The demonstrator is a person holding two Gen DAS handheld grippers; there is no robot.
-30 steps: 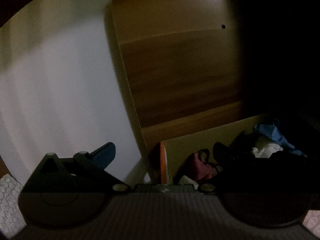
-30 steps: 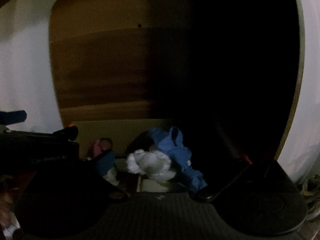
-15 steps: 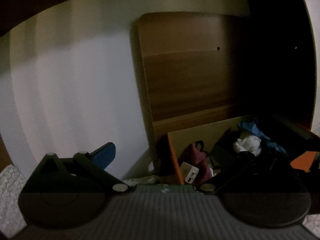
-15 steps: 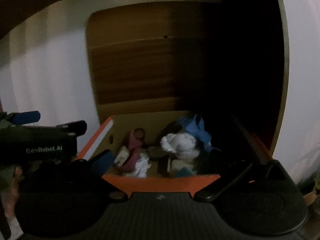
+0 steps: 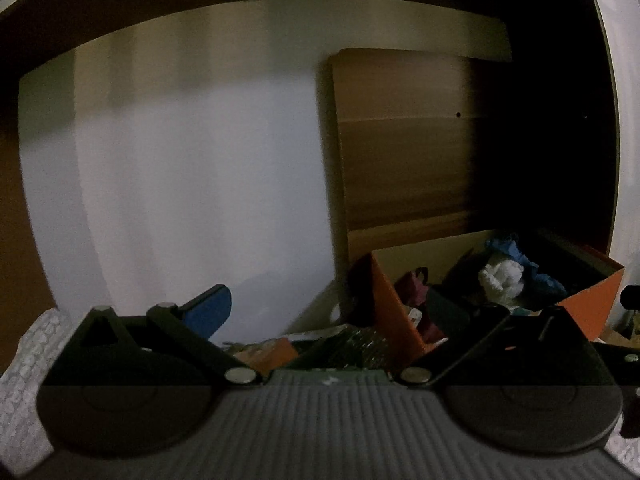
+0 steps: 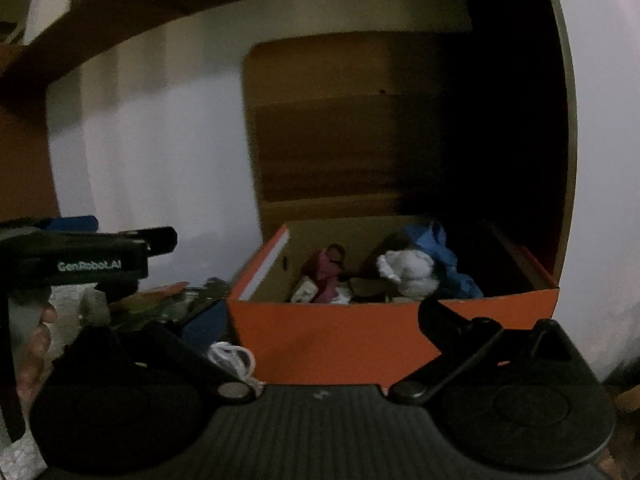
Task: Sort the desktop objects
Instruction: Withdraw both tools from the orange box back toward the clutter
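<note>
Orange box (image 6: 360, 344) stands open against the wooden back panel (image 6: 320, 128), already holding a white crumpled wad (image 6: 408, 266), blue cloth (image 6: 440, 252) and a maroon item (image 6: 326, 268): all probably soft and light, best pinched at a raised fold. A white cord coil (image 6: 232, 356) lies just beside the box's near left corner; likely limp, so grip across the bundle. Right gripper (image 6: 320, 328) open, empty. Left gripper (image 5: 328, 308) open, empty; its side reads "GenRobot.AI".
</note>
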